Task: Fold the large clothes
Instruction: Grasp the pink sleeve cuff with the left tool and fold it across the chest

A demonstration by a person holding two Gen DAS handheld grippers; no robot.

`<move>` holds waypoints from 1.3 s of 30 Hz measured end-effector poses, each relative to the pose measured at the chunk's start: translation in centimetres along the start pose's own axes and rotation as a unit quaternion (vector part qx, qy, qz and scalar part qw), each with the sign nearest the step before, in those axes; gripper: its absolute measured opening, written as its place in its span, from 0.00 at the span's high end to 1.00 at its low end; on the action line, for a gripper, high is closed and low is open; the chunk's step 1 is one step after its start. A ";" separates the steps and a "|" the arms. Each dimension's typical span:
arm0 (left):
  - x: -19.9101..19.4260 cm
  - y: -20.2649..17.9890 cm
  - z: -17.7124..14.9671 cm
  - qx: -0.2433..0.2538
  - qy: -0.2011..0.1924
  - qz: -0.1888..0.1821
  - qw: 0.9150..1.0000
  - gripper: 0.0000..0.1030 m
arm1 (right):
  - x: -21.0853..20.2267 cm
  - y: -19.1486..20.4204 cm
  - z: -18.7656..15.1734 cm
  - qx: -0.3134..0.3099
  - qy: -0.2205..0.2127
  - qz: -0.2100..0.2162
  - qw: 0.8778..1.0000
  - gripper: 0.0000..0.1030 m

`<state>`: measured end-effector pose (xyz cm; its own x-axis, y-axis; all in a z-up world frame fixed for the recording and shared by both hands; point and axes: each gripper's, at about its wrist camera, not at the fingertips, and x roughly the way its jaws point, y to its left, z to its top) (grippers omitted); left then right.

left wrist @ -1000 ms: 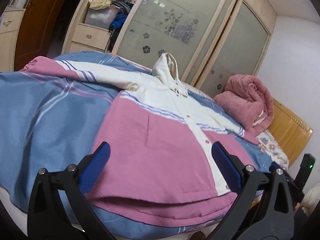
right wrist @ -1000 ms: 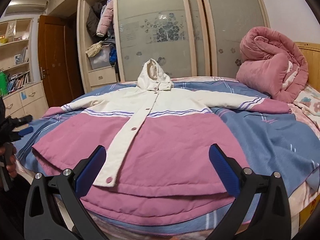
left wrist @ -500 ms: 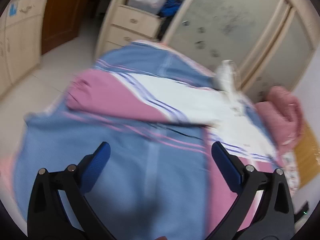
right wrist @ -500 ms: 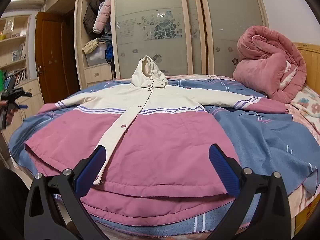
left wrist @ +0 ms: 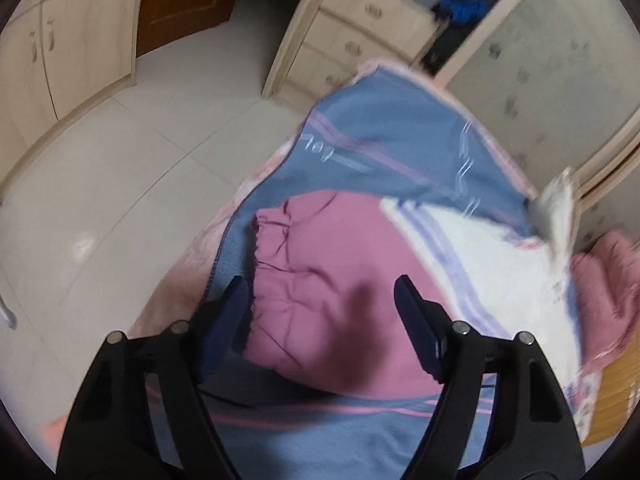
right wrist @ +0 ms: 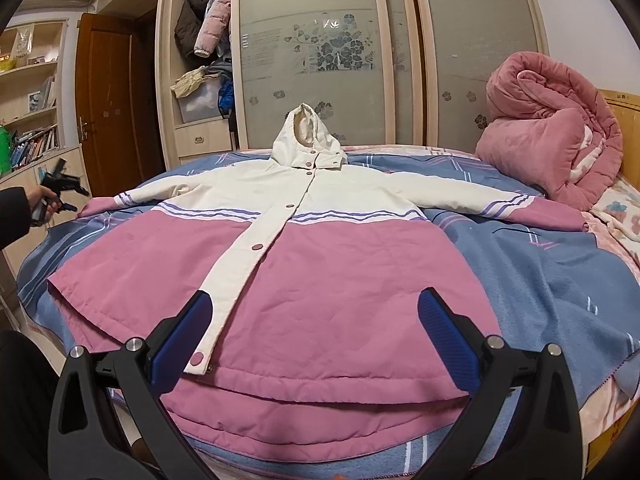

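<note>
The hooded coat (right wrist: 304, 256) lies buttoned and spread flat on the bed (right wrist: 540, 280) for folding, so the left gripper (left wrist: 320, 312), jaws just narrowing yet unclenched, straddles its pink cuff (left wrist: 280, 248), while the right gripper (right wrist: 316, 336) waits spread wide over the hem.

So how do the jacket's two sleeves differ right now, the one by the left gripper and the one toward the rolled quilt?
The left-side sleeve has the left gripper over its pink cuff, jaws just closing, pads not yet on it; the quilt-side sleeve has no gripper near. The left-side cuff lies near the bed's edge; the other ends beside the rolled quilt. Both lie spread flat, cream with purple stripes and pink cuffs.
</note>
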<state>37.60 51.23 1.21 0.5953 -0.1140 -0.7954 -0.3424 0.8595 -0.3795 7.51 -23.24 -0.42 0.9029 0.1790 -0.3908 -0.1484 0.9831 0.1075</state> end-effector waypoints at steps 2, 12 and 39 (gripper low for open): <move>1.2 0.0 -0.1 0.006 0.010 0.019 1.000 0.26 | 0.1 0.2 0.0 -0.003 0.002 0.003 1.000 0.01; -1.8 -3.4 0.9 -0.002 -0.049 0.017 0.999 0.90 | -0.3 -0.3 -0.1 0.001 -0.002 0.006 1.000 0.01; -2.1 -50.0 -30.8 0.287 -0.008 -0.267 0.920 0.09 | -3.1 -1.6 -0.4 0.020 -0.035 0.027 0.999 0.01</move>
<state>31.08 -6.85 7.25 0.5796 -0.5935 -0.5584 0.4401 0.8047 -0.3985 4.80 -25.34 0.29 0.9205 0.2265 -0.3184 -0.1820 0.9696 0.1634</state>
